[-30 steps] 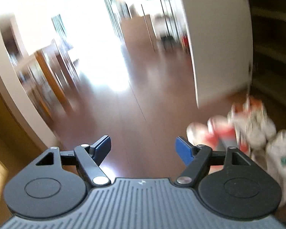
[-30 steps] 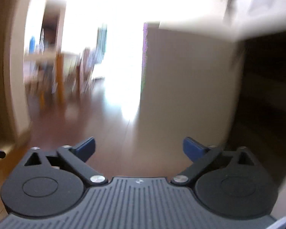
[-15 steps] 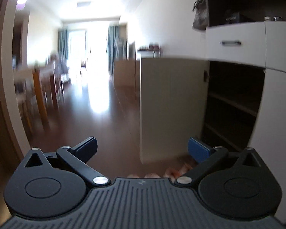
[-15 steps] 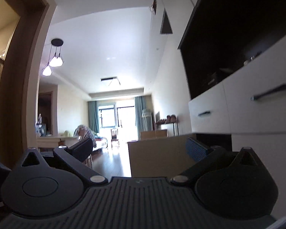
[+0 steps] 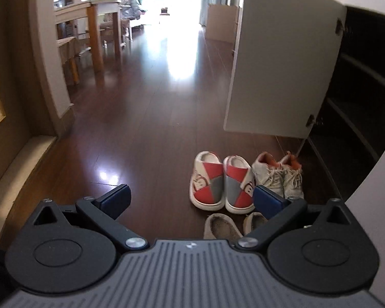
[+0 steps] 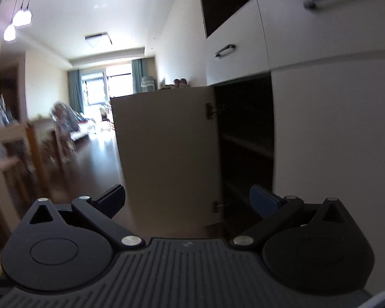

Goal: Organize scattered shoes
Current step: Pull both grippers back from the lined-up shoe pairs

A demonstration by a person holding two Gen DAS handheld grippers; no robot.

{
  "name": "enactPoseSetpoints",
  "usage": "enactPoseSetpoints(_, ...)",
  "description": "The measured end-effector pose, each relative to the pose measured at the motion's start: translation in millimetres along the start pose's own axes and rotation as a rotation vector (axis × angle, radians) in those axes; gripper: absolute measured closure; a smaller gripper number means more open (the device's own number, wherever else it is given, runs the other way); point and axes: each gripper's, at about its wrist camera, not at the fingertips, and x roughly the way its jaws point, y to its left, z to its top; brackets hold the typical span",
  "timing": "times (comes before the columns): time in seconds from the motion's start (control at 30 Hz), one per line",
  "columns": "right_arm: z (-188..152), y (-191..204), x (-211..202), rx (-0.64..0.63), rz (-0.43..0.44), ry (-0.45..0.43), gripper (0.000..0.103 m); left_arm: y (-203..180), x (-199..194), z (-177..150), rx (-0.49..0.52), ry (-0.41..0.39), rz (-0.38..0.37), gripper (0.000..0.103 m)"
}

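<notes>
Left tool (image 5: 191, 200) gapes wide, holding nothing; right tool (image 6: 187, 200) likewise spread, facing the cabinet (image 6: 320, 141). Slippers (image 5: 220, 182) sit on the floor before the cabinet, beside sneakers (image 5: 278, 175). I judge them light and soft; pinch the heel rim.

A pair of red, grey and white slippers (image 5: 220, 182) lies side by side on the dark wood floor, toes toward the camera. Just to their right, touching them, sits a pair of white laced sneakers (image 5: 279, 174) with orange linings. Nearer the camera lies a pair of beige slippers (image 5: 223, 227), partly hidden.
</notes>
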Motion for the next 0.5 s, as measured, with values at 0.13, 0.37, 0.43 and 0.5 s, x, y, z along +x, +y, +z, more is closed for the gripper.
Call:
enactPoseSetpoints(0.13,6.5,-1.8,0.5,-0.067,-0.034,-0.022,0.000,-34.1,19.5,-12.5,0.058,0.031,-0.039,0.001)
enactPoseSetpoints(0.37,-55.7,-18.5,54.5,0.039,-0.012,0.316,0.001,-65.0,52.8,-61.6,0.178,0.191,-0.104,0.001)
enactPoseSetpoints(0.43,-89.3,-20.5,67.5,0.009,-0.016,0.428,0.001,-70.4,56.5,-67.4,0.191,0.206,-0.100,0.001)
enactPoseSetpoints(0.5,-128.0,-23.8,82.4,-0.020,-0.005,0.523,0.001,-76.0,57.7,-73.6,0.208,0.193,-0.077,0.001)
